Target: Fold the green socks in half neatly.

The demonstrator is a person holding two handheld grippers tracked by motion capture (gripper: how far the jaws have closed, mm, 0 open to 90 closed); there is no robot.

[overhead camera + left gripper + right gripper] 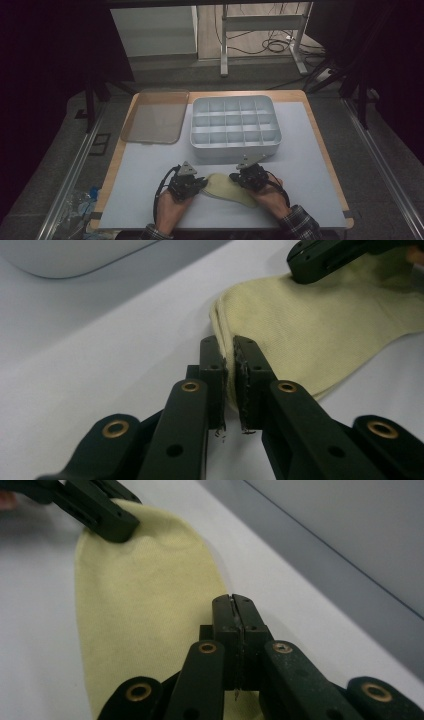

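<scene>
We held a pale yellow sock (pixel 227 188) near the table's (pixel 310 165) front edge. Our left gripper (pixel 229 352) pinched one end, and our right gripper (pixel 234 611) clamped its other edge.

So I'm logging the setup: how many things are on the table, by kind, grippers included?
Pale yellow sock: 1
White compartment box: 1
Clear lid: 1
Grippers: 2, the left gripper and the right gripper, each shut on the sock
Total: 5
</scene>
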